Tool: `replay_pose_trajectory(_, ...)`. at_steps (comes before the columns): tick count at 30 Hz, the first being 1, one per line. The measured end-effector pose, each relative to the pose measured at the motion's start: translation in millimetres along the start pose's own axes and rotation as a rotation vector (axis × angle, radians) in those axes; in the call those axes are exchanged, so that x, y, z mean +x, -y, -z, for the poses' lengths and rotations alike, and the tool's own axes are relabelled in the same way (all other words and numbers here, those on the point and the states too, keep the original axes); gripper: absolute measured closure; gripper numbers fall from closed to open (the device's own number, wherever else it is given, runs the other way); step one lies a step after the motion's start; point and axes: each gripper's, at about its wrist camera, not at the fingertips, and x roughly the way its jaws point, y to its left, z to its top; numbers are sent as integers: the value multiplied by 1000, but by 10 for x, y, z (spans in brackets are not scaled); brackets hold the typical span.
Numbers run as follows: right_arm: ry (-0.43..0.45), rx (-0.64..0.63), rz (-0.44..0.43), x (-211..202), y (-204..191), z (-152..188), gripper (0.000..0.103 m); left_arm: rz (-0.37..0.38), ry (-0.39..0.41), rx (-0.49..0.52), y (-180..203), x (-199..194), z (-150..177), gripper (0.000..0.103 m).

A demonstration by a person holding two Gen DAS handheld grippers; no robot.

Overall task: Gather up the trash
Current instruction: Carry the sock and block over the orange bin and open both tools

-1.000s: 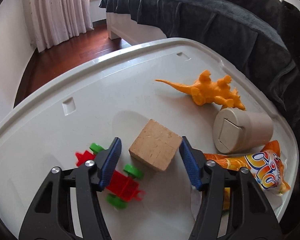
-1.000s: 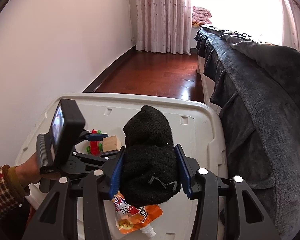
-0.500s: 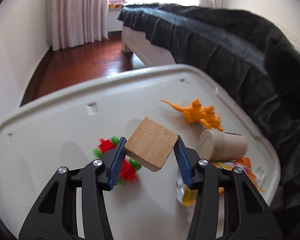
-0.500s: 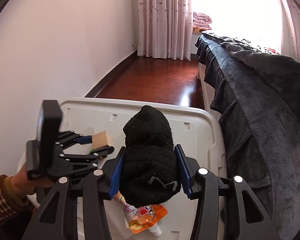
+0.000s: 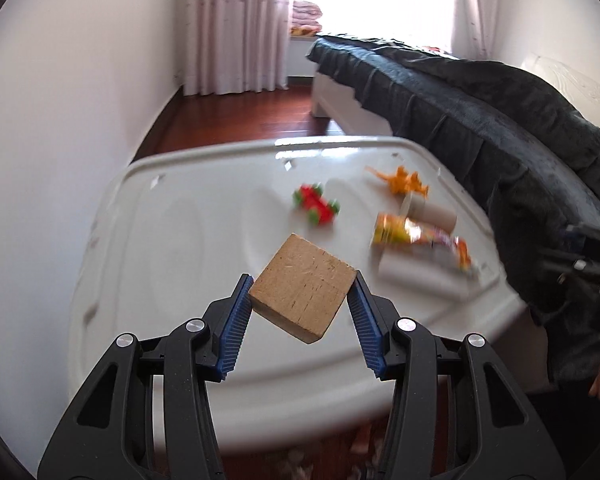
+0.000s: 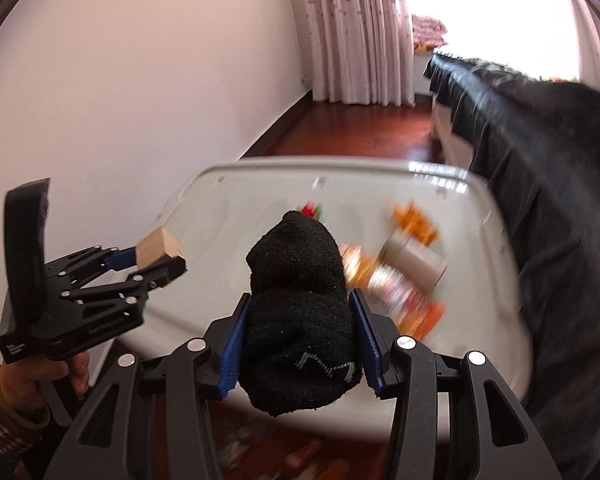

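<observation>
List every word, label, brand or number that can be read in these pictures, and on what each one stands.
None can be read.
Snack pouch: colourful print, blurred by motion.
Left gripper: pale lettering on its black body, too small to read.
Black sock: grey zigzag mark, no letters.
Wooden block: no text.

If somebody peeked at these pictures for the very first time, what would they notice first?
Probably the two claws, each holding something up in the air: the left claw squeezes a wooden block, and the right claw grips a black sock. Behind them, bright things lie scattered on a white plastic lid: an orange toy dinosaur, a red and green toy car and a shiny snack wrapper.
</observation>
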Motion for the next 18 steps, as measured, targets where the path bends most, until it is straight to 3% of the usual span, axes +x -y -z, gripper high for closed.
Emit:
replay_pose_trajectory(5, -80, 36, -16, 125, -259, 570, 55, -30, -21, -55, -36, -296, 532, 55)
replay_pose_trajectory(11, -178, 64, 15, 273, -440, 1206, 55, -62, -47, -90, 42, -354, 1003, 55)
replay_pose_trajectory(18, -249, 44, 71, 486, -514, 1568, 53, -81, -114, -112, 126, -227, 1344, 54)
